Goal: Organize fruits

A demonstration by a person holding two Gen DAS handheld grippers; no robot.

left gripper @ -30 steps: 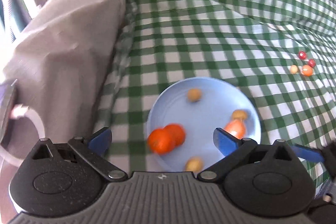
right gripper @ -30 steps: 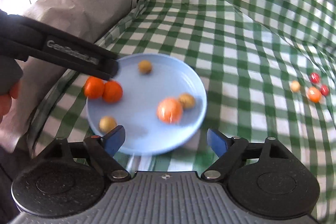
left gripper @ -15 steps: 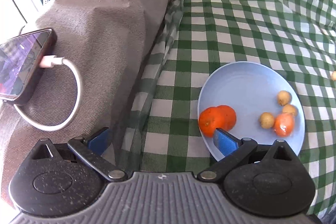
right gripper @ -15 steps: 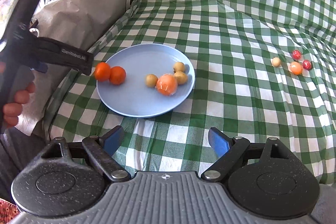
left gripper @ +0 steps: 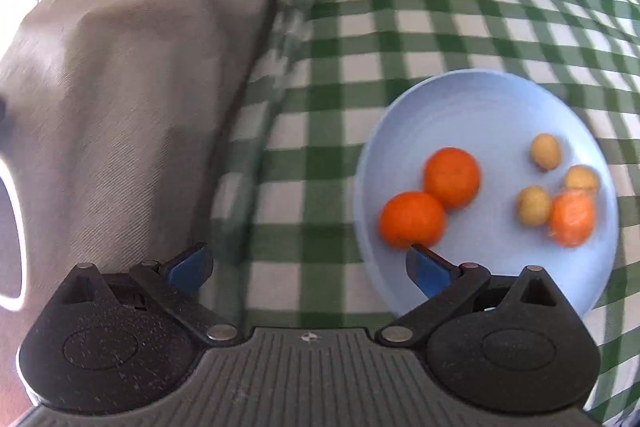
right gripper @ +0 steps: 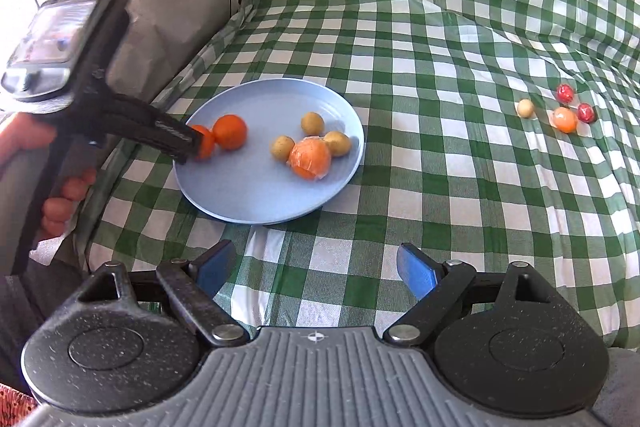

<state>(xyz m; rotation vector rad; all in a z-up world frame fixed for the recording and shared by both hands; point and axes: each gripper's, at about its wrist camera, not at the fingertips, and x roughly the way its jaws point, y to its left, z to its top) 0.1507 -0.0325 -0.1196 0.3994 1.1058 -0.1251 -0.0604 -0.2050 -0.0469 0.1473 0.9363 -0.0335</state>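
Left gripper [right gripper: 188, 147] lower, half-hiding orange [right gripper: 204, 147]

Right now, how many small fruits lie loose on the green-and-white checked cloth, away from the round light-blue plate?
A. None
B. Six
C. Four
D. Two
C. In the right wrist view four small fruits sit in a cluster on the green-and-white checked cloth, far to the right of the round light-blue plate: a pale yellow one, an orange one and two red ones.
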